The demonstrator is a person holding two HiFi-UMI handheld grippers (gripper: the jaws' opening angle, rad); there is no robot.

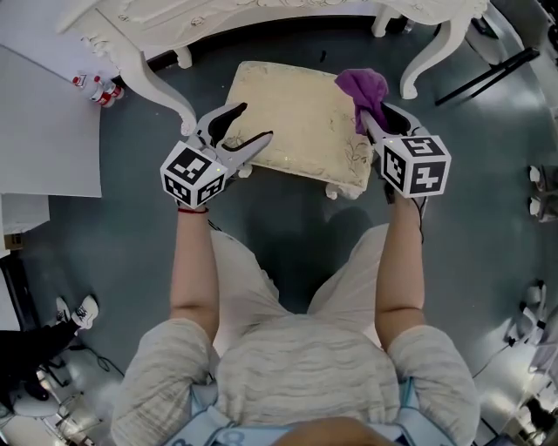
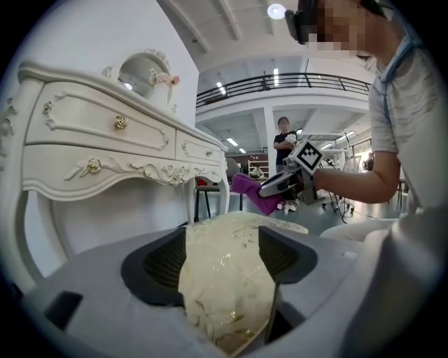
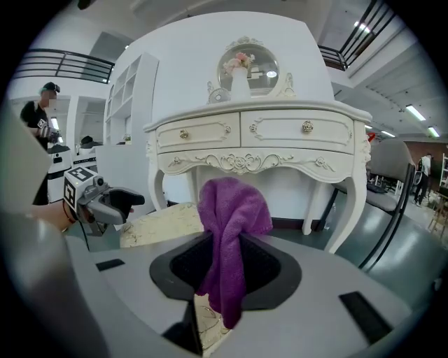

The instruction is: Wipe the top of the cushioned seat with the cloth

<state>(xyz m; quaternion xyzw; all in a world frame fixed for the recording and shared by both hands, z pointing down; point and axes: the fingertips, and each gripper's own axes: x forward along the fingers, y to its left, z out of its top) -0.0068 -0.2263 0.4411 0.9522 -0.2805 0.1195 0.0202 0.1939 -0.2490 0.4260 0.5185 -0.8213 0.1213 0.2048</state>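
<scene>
The cream cushioned seat [image 1: 296,122] stands on the grey floor in front of me, its embroidered top facing up. My left gripper [image 1: 255,122] hovers at the seat's near left corner with its jaws apart; the seat top [image 2: 224,280] shows between them in the left gripper view, with no pad pressing on it. My right gripper [image 1: 370,118] sits at the seat's far right corner, shut on a purple cloth [image 1: 362,85]. That cloth [image 3: 227,217] bunches above the jaws and hangs down between them. The left gripper [image 3: 115,203] also appears across the seat in the right gripper view.
A white carved dressing table [image 1: 261,17] stands just beyond the seat, its legs [image 1: 161,87] flanking the far corners. A black stand [image 1: 488,74] lies to the right, a white panel [image 1: 44,113] to the left. A person [image 2: 283,143] stands far off.
</scene>
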